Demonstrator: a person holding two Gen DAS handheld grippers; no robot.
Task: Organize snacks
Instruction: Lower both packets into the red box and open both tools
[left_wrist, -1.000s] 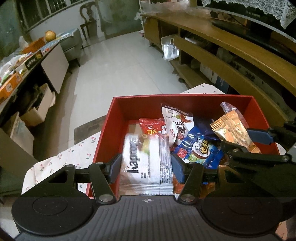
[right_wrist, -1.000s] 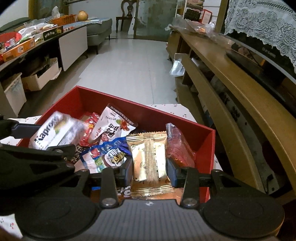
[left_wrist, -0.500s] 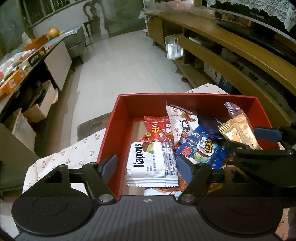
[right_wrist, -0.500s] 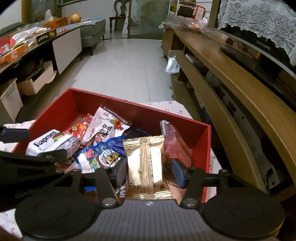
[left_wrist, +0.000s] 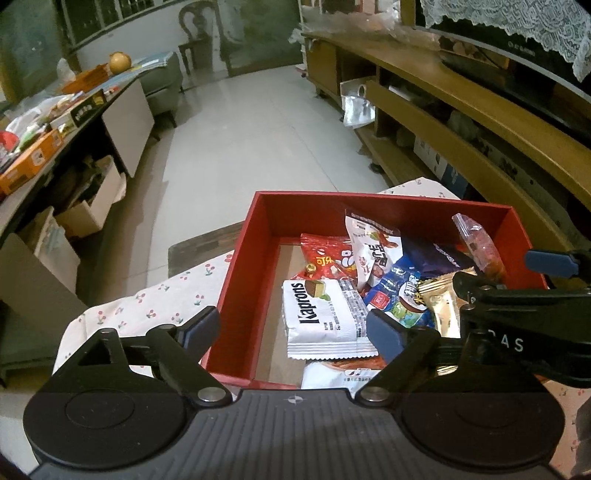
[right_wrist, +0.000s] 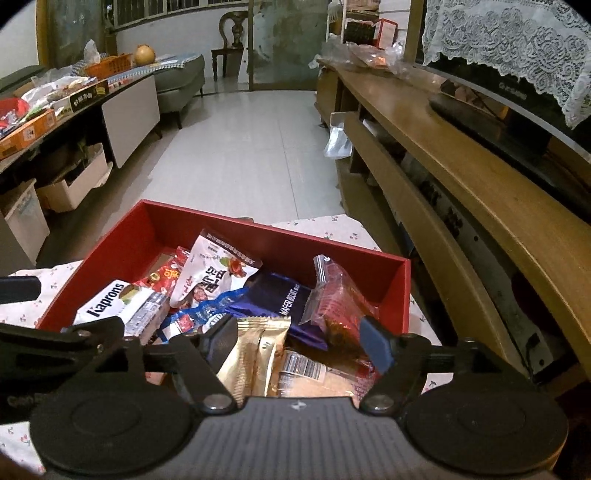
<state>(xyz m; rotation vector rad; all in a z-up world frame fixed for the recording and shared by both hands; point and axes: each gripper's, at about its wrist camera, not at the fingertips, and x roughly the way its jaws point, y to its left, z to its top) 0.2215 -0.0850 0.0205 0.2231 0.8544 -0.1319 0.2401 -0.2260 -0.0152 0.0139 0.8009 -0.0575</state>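
Box: red walls, brown floor.
Wafer packet: white, black lettering, at 9 o'clock in the box.
Gold packet: shiny gold, at 6 o'clock.
Purple packet: dark purple, white lettering.
Blue packet: blue and white.
Cloth: white, small red cherry print.
Pads: blue, on black fingers.
Floor: pale grey tiles, at 12 o'clock.

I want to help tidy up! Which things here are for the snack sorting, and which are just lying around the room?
For the job: red box; white Kaprons packet; gold wafer packet; blue snack packet; purple wafer biscuit packet; left claw and right claw, both open.

Lying about: wooden chair; round yellow fruit; orange basket.
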